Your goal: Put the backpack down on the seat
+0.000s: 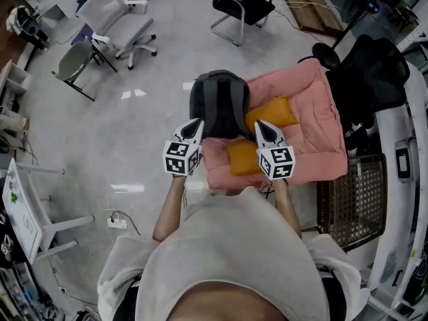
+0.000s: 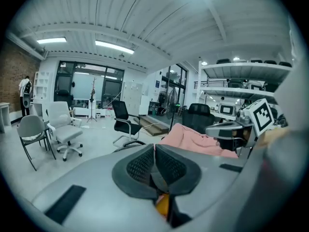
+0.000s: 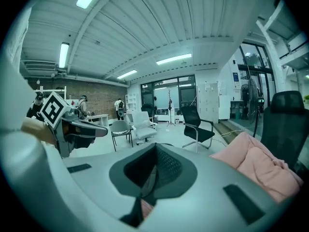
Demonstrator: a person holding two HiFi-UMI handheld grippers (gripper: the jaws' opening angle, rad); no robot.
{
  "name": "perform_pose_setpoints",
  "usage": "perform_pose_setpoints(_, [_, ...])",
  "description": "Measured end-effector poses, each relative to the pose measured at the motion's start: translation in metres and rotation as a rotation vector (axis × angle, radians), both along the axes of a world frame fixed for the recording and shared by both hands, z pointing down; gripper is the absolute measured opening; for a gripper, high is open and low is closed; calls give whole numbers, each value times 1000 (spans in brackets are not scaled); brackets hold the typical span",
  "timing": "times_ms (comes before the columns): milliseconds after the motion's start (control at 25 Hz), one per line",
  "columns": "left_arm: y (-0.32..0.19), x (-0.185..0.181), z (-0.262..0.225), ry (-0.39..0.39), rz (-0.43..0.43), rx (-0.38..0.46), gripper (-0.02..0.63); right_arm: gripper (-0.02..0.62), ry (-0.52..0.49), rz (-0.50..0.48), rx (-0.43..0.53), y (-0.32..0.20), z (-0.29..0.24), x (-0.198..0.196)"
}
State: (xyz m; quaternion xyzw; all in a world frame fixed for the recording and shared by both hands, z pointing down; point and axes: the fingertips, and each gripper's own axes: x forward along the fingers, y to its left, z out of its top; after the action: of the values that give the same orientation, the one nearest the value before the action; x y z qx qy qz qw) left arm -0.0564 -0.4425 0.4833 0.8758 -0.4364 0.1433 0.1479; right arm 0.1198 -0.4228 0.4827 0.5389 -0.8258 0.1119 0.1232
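Observation:
A dark grey backpack (image 1: pixel 219 102) stands upright over the left end of the pink cushioned seat (image 1: pixel 314 112), partly over the floor. My left gripper (image 1: pixel 194 124) is at its lower left side and my right gripper (image 1: pixel 263 126) at its lower right. In the left gripper view the gripper (image 2: pixel 154 146) is shut with a dark strap (image 2: pixel 158 180) pinched between the pads. In the right gripper view the gripper (image 3: pixel 155 146) is shut the same way on a dark strap (image 3: pixel 145 187). The bag's body is hidden in both gripper views.
Two orange cushions (image 1: pixel 271 111) (image 1: pixel 242 158) lie on the seat by the backpack. A black office chair (image 1: pixel 371 72) and a wicker basket (image 1: pixel 351 192) stand to the right. White (image 1: pixel 120 22), grey (image 1: pixel 77 59) and black (image 1: pixel 242 2) chairs stand further off. A power strip (image 1: pixel 117 223) lies on the floor.

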Motion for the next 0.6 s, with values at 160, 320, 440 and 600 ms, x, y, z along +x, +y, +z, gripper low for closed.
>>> perform_pose_setpoints(160, [1, -6, -6, 4, -15, 14, 18, -3, 6, 1, -1, 7, -1, 2])
perform_pose_setpoints(320, [3, -5, -9, 3, -15, 20, 18, -3, 5, 6, -4, 11, -2, 4])
perform_pose_setpoints(440, [5, -3, -10, 0, -13, 22, 18, -3, 7, 7, 0, 12, -3, 6])
perform_pose_setpoints(600, [8, 1, -8, -2, -11, 18, 18, -3, 6, 11, -5, 16, 0, 9])
